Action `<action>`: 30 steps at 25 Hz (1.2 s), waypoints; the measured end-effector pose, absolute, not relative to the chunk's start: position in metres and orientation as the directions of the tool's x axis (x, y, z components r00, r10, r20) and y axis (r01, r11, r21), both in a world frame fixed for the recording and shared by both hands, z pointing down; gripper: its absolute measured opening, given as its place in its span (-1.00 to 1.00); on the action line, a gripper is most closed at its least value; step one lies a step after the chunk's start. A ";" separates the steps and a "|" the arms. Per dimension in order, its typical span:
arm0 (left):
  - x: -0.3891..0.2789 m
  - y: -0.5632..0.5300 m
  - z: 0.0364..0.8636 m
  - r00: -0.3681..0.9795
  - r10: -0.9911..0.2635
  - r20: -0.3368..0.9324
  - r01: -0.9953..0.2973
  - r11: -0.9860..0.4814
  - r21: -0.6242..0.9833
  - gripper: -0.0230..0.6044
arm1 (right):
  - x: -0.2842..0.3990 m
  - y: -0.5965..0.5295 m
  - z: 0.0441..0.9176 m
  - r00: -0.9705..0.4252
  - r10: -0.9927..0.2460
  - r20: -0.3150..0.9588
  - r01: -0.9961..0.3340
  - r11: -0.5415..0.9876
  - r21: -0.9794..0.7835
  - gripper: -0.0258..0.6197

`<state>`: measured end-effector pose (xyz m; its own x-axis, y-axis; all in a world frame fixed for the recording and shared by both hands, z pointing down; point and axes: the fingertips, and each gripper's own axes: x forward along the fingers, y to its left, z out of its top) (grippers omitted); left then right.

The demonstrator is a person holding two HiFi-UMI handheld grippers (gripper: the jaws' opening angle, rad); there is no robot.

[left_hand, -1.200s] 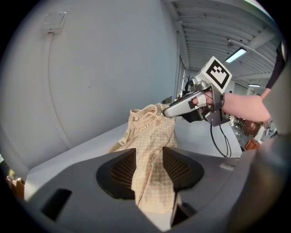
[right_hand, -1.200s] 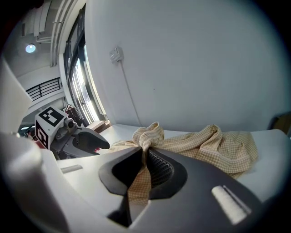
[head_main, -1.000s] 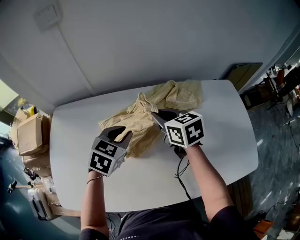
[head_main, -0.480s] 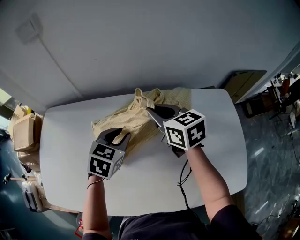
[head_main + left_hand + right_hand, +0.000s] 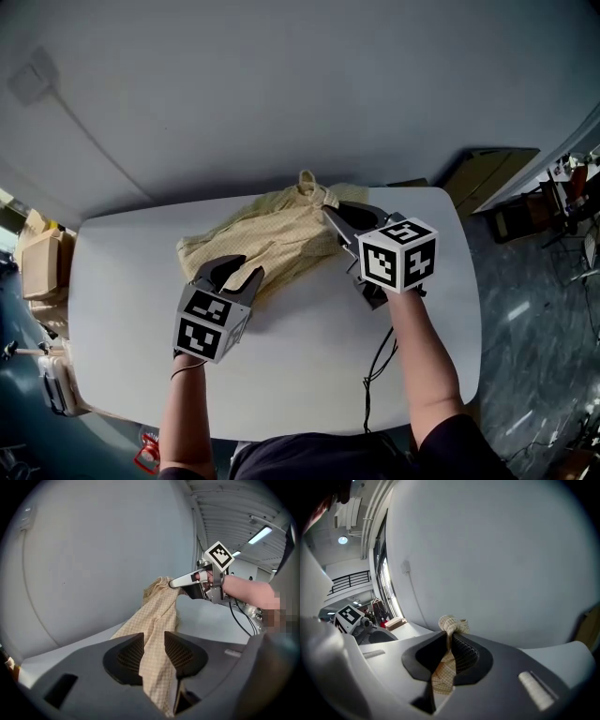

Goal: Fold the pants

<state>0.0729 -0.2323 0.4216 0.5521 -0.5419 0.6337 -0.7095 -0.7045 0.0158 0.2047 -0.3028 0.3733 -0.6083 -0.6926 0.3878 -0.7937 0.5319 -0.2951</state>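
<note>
The pale yellow checked pants (image 5: 272, 239) lie stretched across the far middle of the white table (image 5: 309, 375). My right gripper (image 5: 337, 214) is shut on a bunched end of the pants (image 5: 451, 624), lifted a little at the far right. My left gripper (image 5: 236, 272) is at the near left edge of the cloth. Its jaws have just been opening, and a band of the pants (image 5: 159, 620) still runs loosely between the pads of the left gripper (image 5: 153, 648). The right gripper (image 5: 176, 582) shows there, holding the far end up.
A grey wall rises right behind the table. Cardboard boxes (image 5: 42, 262) stand on the floor at the left. A dark board (image 5: 487, 173) leans by the wall at the right. A black cable (image 5: 375, 366) hangs from my right gripper across the table's near side.
The right gripper has moved right and farther away with the cloth, drawing the crumpled pants out into a longer, flatter band. The left gripper's jaws stand wider apart.
</note>
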 end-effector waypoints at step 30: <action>0.062 -0.231 0.456 0.523 -0.481 0.704 -0.677 -0.736 0.000 -0.46 | 0.272 -0.277 0.465 -0.425 -0.722 0.546 -0.900 0.269 -0.343 -0.51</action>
